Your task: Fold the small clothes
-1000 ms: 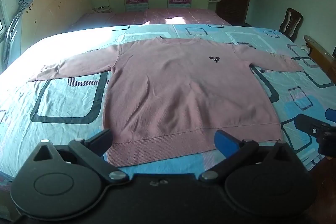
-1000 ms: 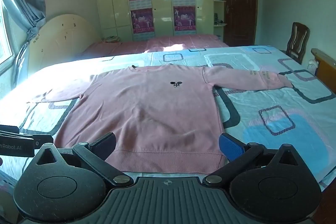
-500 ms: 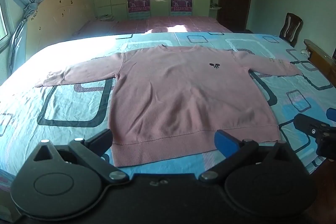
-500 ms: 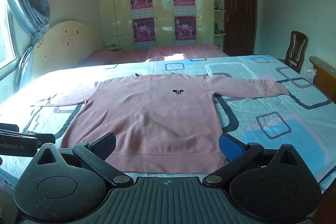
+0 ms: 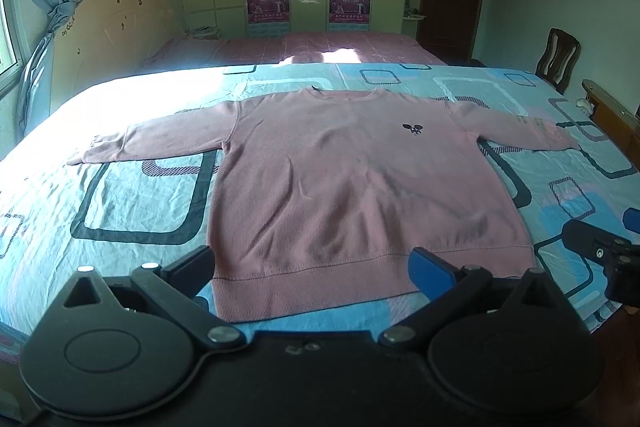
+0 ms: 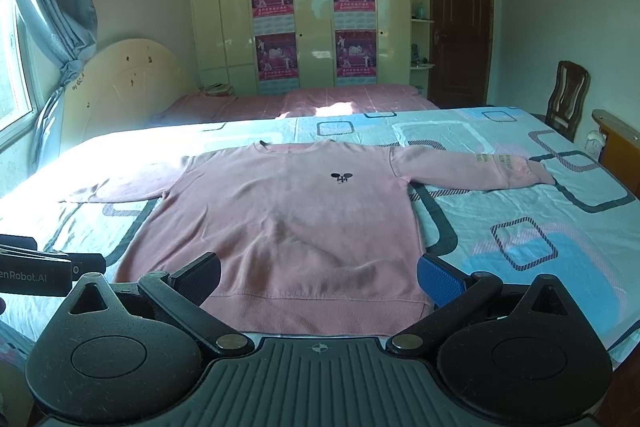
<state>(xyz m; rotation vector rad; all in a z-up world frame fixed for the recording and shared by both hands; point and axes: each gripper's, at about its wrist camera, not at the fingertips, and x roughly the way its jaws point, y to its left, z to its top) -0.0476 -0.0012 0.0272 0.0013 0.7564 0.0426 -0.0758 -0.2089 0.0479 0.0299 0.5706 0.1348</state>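
A pink sweater (image 5: 360, 195) lies flat across the middle of the frame on the bed (image 5: 132, 195), sleeves stretched to either side. The left gripper (image 5: 312, 269) and the right gripper (image 6: 318, 277) hover at lower centre above its hem, fingers spread wide, holding nothing.

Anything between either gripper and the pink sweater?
Nothing visible. The pink sweater lies flat and spread on the bed, hem nearest both. The left gripper and right gripper are open just short of the hem, with only bare bedsheet between.
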